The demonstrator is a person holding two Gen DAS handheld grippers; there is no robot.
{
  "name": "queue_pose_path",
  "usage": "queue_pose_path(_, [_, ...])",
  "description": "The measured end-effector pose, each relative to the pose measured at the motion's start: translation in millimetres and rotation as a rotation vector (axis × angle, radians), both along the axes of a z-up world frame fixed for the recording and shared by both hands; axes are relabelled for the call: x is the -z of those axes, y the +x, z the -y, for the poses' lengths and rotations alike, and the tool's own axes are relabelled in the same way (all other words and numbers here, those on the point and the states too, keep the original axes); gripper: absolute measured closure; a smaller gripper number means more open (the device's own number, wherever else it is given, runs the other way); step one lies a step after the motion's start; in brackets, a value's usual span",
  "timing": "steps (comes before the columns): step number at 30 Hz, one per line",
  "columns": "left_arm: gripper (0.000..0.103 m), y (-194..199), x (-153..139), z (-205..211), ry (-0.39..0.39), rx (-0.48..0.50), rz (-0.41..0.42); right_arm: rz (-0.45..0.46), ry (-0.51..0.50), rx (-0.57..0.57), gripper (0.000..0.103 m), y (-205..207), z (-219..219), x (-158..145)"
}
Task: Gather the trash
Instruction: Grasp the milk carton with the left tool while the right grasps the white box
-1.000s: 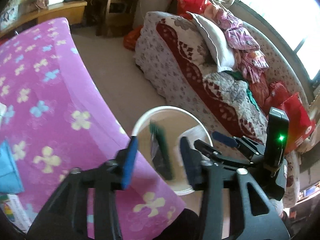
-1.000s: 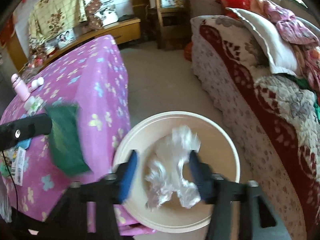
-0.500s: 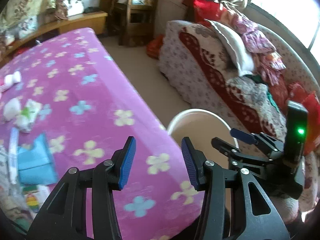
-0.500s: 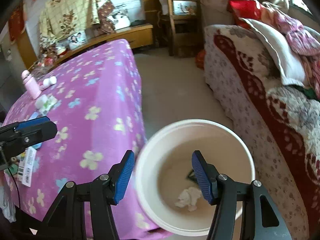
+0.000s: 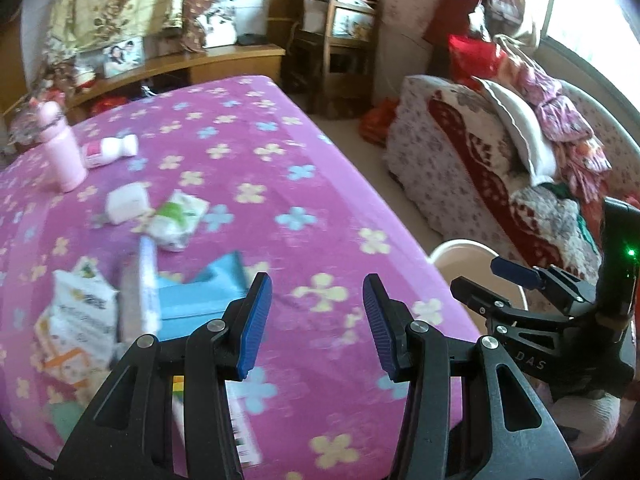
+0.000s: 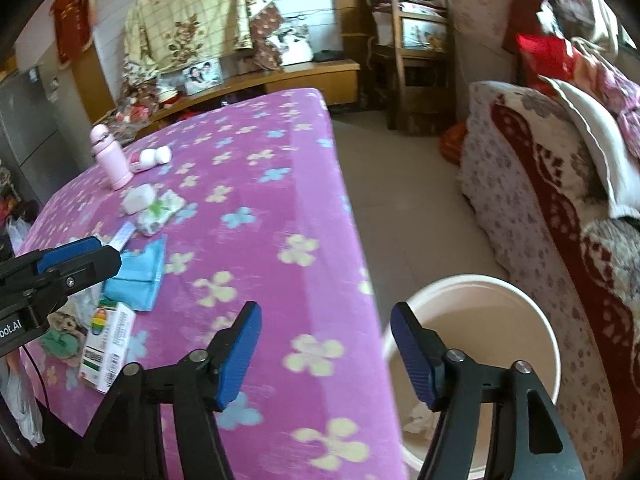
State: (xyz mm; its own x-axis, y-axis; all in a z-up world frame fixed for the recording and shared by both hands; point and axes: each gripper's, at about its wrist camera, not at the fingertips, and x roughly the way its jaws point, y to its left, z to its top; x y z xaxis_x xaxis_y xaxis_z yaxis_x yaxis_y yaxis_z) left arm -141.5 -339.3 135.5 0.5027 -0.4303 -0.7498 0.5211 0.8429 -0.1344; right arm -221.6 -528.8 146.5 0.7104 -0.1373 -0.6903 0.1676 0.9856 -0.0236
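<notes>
1. Both tongs have swung away from over the bin (image 6: pixel 472 320) toward the tabletop (image 5: pixel 304 184). The green wrapper and crumpled plastic they carried a second ago are gone from them, and a pale scrap lies on the bin's floor.
2. Left tongs (image 5: pixel 316 320) stand spread and empty above the tabletop's near edge. Right tongs (image 6: pixel 326 350) have just been opening and hold nothing, straddling that edge with the bin beside it.
3. Nearest trash, left of the left tongs: a blue packet (image 5: pixel 200 292), a printed pouch (image 5: pixel 76 320) and a white carton (image 6: pixel 106 344).
4. Take one piece per tong, settling pads over a flat edge before closing.
5. Farther along the tabletop lie a green-white packet (image 5: pixel 176 220), a white lump (image 5: pixel 126 204) and a pink bottle (image 5: pixel 64 152); the bottle looks like a keeper.
</notes>
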Motion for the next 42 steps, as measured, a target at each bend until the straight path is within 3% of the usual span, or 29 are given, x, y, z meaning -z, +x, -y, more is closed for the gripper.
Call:
queue_pose_path(20, [0.053,30.9,-13.2,-159.9,-0.036,-0.169,-0.011,-0.026,0.004,-0.22,0.031,64.2,-129.4,0.5])
queue_pose_path(28, [0.053,47.1,7.8,-217.1,-0.005,-0.205,-0.049,-0.073,0.011,-0.248,0.03,93.0,-153.5,14.3])
queue_pose_path(42, [0.053,89.9,43.9,-266.3,0.041,-0.284,-0.108,-0.17,0.095,-0.334,0.03,154.7,-201.4,35.2])
